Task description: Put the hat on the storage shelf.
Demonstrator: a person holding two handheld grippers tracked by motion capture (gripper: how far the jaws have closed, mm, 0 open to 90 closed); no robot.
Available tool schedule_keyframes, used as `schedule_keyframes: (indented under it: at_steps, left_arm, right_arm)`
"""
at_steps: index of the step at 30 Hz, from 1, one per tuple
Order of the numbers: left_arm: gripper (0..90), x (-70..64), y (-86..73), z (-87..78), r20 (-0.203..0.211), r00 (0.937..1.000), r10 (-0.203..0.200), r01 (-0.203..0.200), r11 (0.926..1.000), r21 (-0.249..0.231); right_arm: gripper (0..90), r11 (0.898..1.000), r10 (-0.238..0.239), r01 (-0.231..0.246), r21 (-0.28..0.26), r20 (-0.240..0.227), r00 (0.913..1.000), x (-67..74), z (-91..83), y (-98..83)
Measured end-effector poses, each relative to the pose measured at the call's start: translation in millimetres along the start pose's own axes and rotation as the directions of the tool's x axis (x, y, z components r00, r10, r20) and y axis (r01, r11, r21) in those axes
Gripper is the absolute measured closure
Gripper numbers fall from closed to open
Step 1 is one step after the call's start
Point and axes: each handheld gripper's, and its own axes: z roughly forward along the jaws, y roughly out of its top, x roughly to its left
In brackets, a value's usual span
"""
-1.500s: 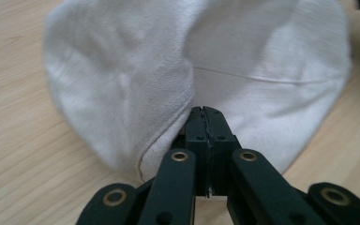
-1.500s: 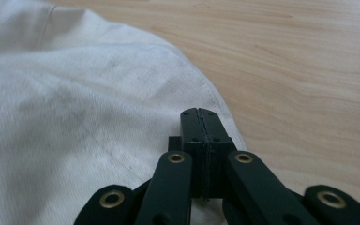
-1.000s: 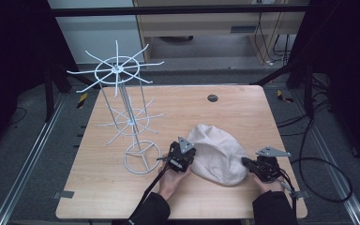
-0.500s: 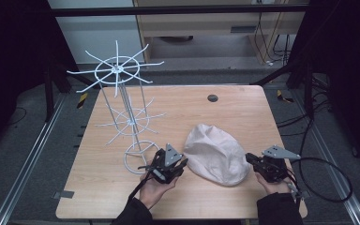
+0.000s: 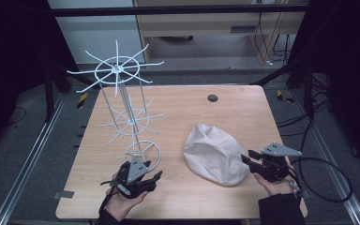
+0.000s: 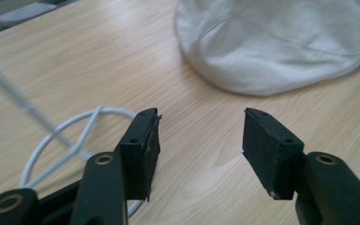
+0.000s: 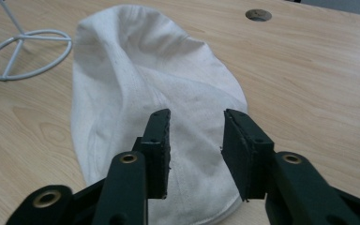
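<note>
A: What's changed? The left hand-held gripper (image 5: 155,179) has drawn back to the lower left by the wire rack's base ring (image 5: 143,151), jaws just opening, empty.

B: And the white flat cap (image 5: 217,154) lies on the counter (image 5: 243,108), lower centre, long axis slanting down-right; the right hand-held gripper (image 5: 246,158) sits nearer, jaws just opening, released.

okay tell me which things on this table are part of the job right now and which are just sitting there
Part of the job:
- white cloth cap, lying flat on the table
- left gripper, jaws just opened, nothing between them
- right gripper, jaws just opened, at the cap's edge
- white wire rack, probably where the cap goes

Just there:
- wooden table
- round cable hole
</note>
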Motion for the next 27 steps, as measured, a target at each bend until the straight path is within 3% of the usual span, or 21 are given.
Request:
schedule_keyframes:
  at_steps: [4,10,13,17,22,27]
  left_arm:
    - [41.9,22.3,-16.8,-12.9,-0.049,0.9977,-0.046,0.045,0.999,-0.004]
    - [37.9,54.5,-36.3,-26.6,-0.122,0.9867,-0.107,0.109,0.994,0.01]
    - [37.1,71.2,-44.4,-29.1,-0.152,0.9765,-0.153,0.156,0.9878,0.006]
    - [34.8,88.9,-51.6,-28.5,-0.197,0.9655,-0.17,0.177,0.984,0.017]
    - [33.3,106.1,-62.7,-24.9,-0.224,0.9481,-0.226,0.237,0.9711,0.026]
    - [32.4,115.7,-67.8,-23.3,-0.249,0.939,-0.238,0.251,0.9678,0.023]
  right_arm:
    - [57.1,1.0,-0.021,0.021,0.015,-0.011,0.9997,5.7,-2.6,8.3]
    - [51.5,0.997,-0.061,0.062,0.034,-0.037,0.9975,14.5,-1.8,25.3]
    - [49.7,0.993,-0.095,0.098,0.058,-0.052,0.9941,21.2,4.6,31.6]
    - [48.4,0.983,-0.146,0.152,0.106,-0.061,0.9874,30.8,18.6,42.6]
    - [48.3,0.976,-0.162,0.172,0.134,-0.08,0.9835,38.6,32.0,52.7]
    - [48.7,0.97,-0.172,0.184,0.16,-0.085,0.9815,40.9,45.3,57.4]
